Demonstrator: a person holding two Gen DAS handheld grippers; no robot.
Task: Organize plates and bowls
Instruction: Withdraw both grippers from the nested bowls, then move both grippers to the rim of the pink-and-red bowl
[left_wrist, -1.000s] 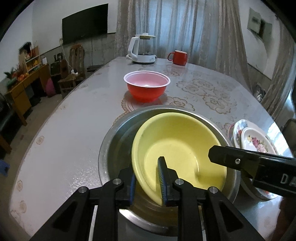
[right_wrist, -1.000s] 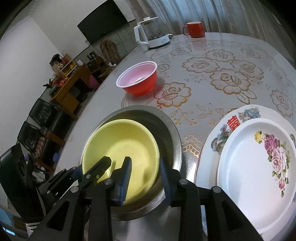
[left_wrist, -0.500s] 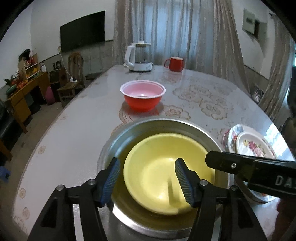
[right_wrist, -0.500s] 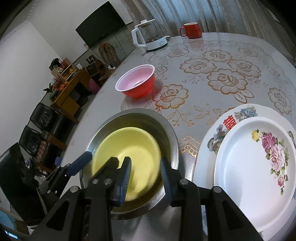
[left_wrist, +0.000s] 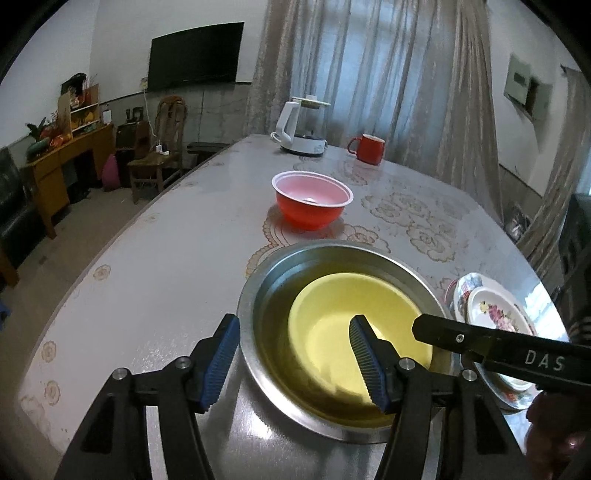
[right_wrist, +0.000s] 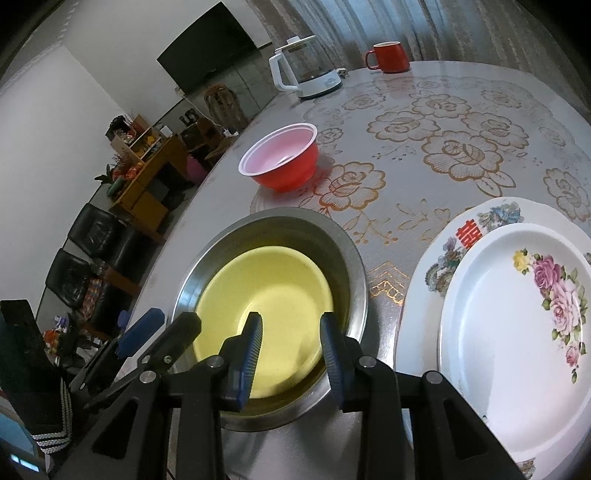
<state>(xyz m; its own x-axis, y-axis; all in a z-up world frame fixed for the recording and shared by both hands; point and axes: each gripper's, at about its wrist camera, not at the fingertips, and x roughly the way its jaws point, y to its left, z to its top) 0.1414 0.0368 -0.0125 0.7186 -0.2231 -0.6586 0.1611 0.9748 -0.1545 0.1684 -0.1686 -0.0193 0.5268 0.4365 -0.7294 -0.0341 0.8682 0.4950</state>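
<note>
A round stainless-steel basin (left_wrist: 343, 373) sits near the front edge of the table (left_wrist: 155, 280), which is covered in a glossy cloth with gold flower outlines. Inside the basin lies a pale yellow plastic bowl (left_wrist: 354, 332), upright and resting flat on the basin's bottom. Beyond the basin, farther up the table, stands a red plastic bowl with a pink inside (left_wrist: 312, 201). Just to the right of the basin, two white flower-printed plates (right_wrist: 517, 332) are stacked, the smaller on the larger, the lower one's rim just beside the basin's.

The left gripper (left_wrist: 291, 354) hovers over the basin's near rim, its blue-padded fingers (left_wrist: 221, 358) standing well apart; nothing is gripped, though the basin's rim and the yellow bowl's edge show in the gap. The right gripper (right_wrist: 290, 354) hangs above the basin's near-right rim with its fingers (right_wrist: 334, 354) only partly open, gripping nothing. Far behind the basin stand a white electric kettle (left_wrist: 303, 129) and a red mug (left_wrist: 369, 147).
</note>
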